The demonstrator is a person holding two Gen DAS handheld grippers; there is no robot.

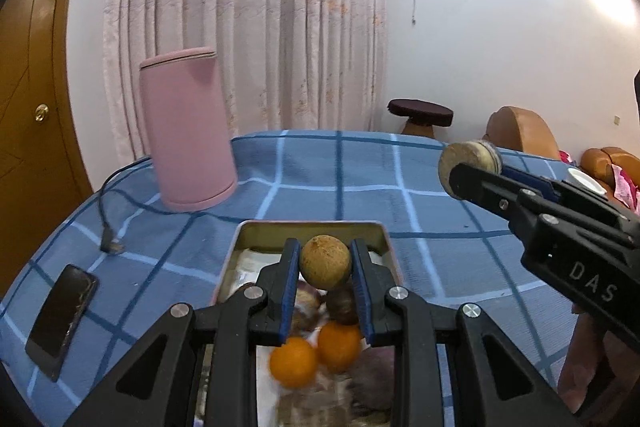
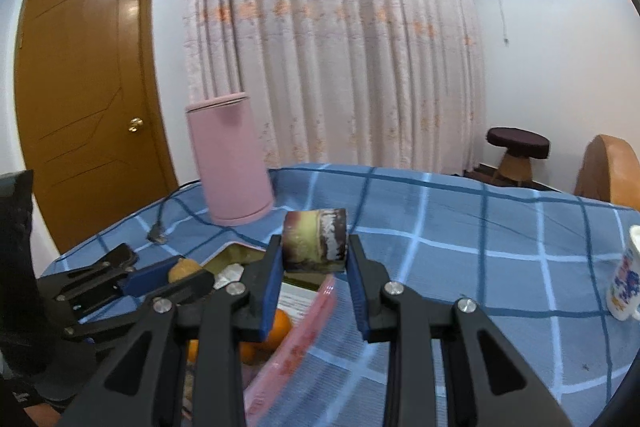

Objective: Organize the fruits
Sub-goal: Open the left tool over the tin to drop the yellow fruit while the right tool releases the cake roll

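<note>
In your left wrist view, your left gripper (image 1: 326, 263) is clamped on a round tan-brown fruit (image 1: 326, 262), its blue-padded fingers (image 1: 291, 279) pressing both sides. The fruit hangs above the rectangular metal tin tray (image 1: 312, 228) on the blue checked tablecloth (image 1: 440, 227). Below the fingers, inside the tray, lie two round orange fruits (image 1: 316, 355) touching each other, with a dark brown fruit (image 1: 340, 307) just behind them. To the right, your right gripper (image 1: 474, 163) holds a short round-ended piece of fruit (image 1: 470, 161) in the air, well apart from the tray.

In your right wrist view, your right gripper (image 2: 315, 259) grips that cylindrical piece with a dark, whitish-streaked skin (image 2: 314, 245) between its pads, closed on both flat ends. It sits above the tray's pink rim (image 2: 304, 331), with the orange fruits (image 2: 280, 327) low to the left. Your left gripper (image 2: 176, 277) shows at the left, clamped on the tan fruit (image 2: 184, 269).
</note>
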